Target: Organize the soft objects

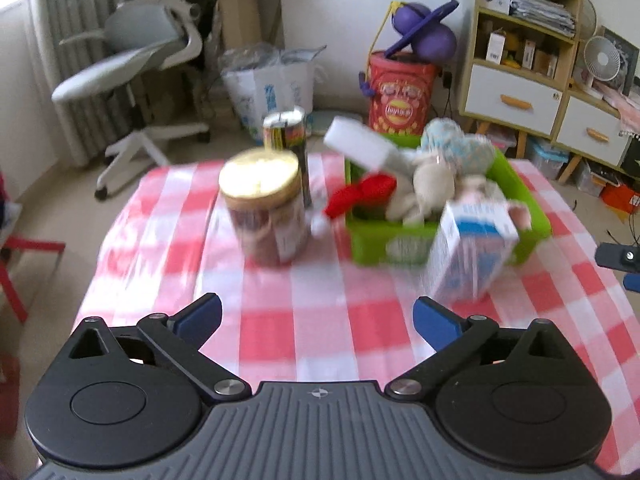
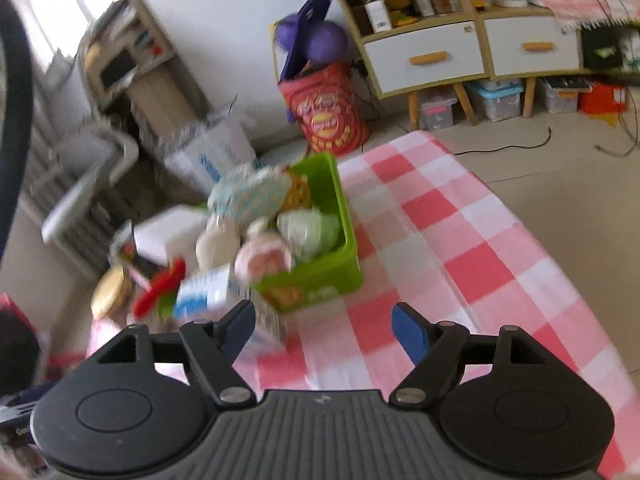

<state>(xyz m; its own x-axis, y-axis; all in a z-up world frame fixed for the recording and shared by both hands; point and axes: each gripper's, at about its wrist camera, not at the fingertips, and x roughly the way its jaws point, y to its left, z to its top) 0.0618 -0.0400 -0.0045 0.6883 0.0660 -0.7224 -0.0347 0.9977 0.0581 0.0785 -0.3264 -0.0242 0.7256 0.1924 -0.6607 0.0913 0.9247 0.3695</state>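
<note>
checkered table [image 1: 328, 320], one green basket [image 1: 532, 216], one jar [image 1: 264, 216]

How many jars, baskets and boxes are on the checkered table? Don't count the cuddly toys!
Jars: 1, the gold-lidded jar
Baskets: 1, the green basket
Boxes: 2, the blue-and-white carton and the white box leaning on the basket
Tall dark packs: 1, the dark pack behind the jar, too blurred to name
Total: 5
</note>
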